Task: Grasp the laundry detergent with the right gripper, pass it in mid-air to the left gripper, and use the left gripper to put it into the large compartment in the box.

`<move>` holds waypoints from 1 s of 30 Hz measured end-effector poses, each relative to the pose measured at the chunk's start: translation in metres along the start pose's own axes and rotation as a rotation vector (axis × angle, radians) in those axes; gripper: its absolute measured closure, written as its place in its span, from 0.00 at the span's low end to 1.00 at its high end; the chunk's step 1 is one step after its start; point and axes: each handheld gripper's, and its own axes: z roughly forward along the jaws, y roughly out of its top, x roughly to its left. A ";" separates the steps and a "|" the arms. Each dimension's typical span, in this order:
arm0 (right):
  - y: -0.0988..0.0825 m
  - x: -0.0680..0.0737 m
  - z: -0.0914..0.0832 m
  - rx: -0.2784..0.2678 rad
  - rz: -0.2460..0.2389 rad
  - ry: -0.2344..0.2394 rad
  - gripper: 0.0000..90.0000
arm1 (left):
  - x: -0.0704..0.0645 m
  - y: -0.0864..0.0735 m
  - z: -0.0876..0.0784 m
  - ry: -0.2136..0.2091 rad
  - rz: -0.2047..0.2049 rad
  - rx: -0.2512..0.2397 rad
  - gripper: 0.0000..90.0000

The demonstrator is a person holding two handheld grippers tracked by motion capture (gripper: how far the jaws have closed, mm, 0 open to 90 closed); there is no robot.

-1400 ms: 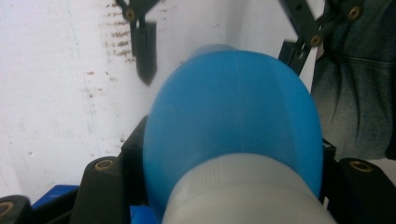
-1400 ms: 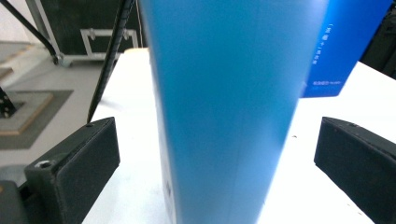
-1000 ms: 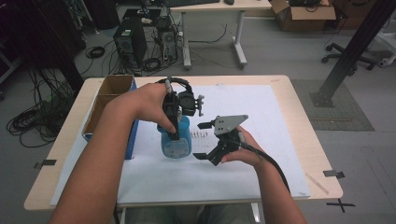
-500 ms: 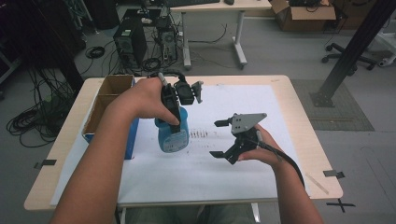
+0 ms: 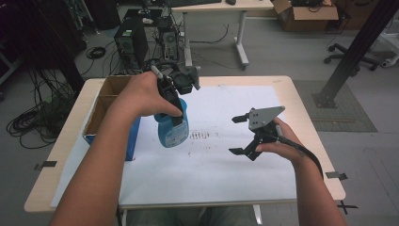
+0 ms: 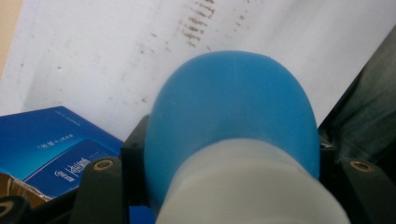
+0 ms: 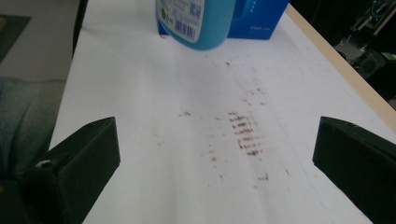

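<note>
A blue plastic bottle (image 5: 173, 132) with a pale neck and a printed label hangs upright at the left of the white sheet (image 5: 211, 165), seemingly just off it. My left gripper (image 5: 175, 110) points down and is shut on the bottle's neck. In the left gripper view the bottle's shoulder (image 6: 233, 107) bulges between the black jaws. My right gripper (image 5: 236, 135) is held to the right of the bottle, apart from it, open with nothing between its jaws. The right gripper view looks along the sheet past my right gripper (image 7: 215, 163) to the bottle's base (image 7: 198, 18).
A dark blue carton (image 5: 131, 139) lies left of the bottle, next to an open cardboard box (image 5: 106, 101) at the table's left edge. Rows of brown smudges (image 5: 200, 135) mark the sheet between the grippers. Desks, cables and computer cases stand beyond the table.
The left hand has raised the bottle slightly and carried it a little farther from the person. The right gripper has moved right, away from the bottle, and stays open.
</note>
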 end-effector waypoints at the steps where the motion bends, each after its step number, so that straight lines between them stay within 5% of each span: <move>1: 0.000 0.000 0.000 0.000 0.000 0.000 0.01 | 0.001 0.000 -0.001 0.000 -0.006 0.001 0.43; 9: 0.001 -0.014 -0.018 0.091 -0.017 0.004 0.01 | 0.008 -0.003 -0.012 -0.004 -0.072 -0.034 0.43; 21: -0.010 -0.024 -0.022 0.244 -0.007 0.028 0.02 | 0.020 -0.006 -0.027 0.014 -0.179 -0.041 0.43; 30: -0.017 -0.028 -0.026 0.281 0.015 0.028 0.02 | 0.031 -0.010 -0.046 0.017 -0.261 -0.024 0.43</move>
